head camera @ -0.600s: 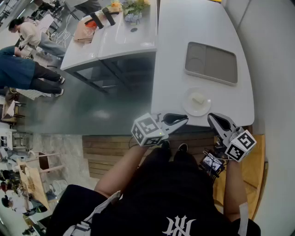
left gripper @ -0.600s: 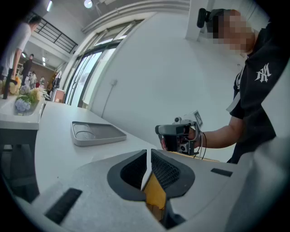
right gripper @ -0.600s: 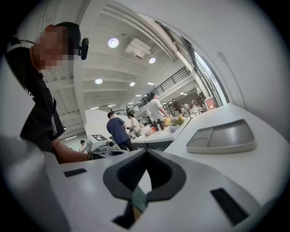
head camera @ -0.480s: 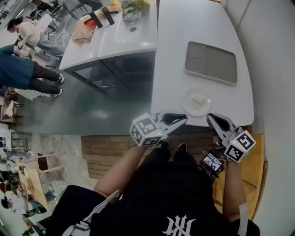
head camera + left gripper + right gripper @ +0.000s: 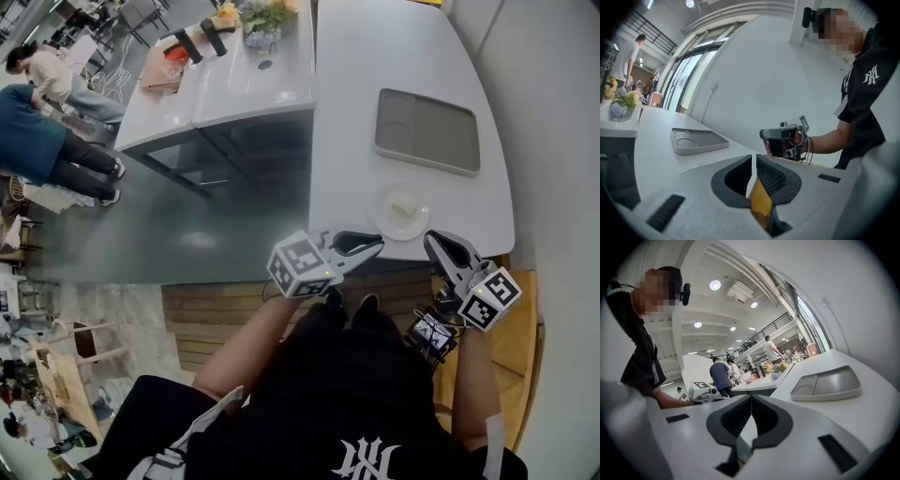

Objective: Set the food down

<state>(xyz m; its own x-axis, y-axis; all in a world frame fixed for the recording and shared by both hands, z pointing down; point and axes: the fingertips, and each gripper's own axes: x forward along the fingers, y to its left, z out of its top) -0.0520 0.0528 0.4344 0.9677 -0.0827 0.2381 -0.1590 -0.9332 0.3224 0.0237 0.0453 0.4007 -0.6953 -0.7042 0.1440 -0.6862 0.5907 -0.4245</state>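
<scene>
Head view: the white worktop (image 5: 352, 103) carries a grey tray (image 5: 429, 129) and, near its front edge, a plate (image 5: 380, 214) with the pale food (image 5: 403, 202) resting on it. My left gripper (image 5: 378, 244) and right gripper (image 5: 430, 240) flank the plate, jaws clenched, empty. I judge it best to avoid nudging the plate.

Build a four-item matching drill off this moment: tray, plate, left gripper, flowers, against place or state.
Things:
1 tray
2 plate
3 left gripper
4 flowers

Matches:
A shut, nothing held, at the white table's near edge
B carries the pale food piece
C empty, farther along that table
D on the neighbouring table, across the gap

Pairs: 1-C, 2-B, 3-A, 4-D
</scene>
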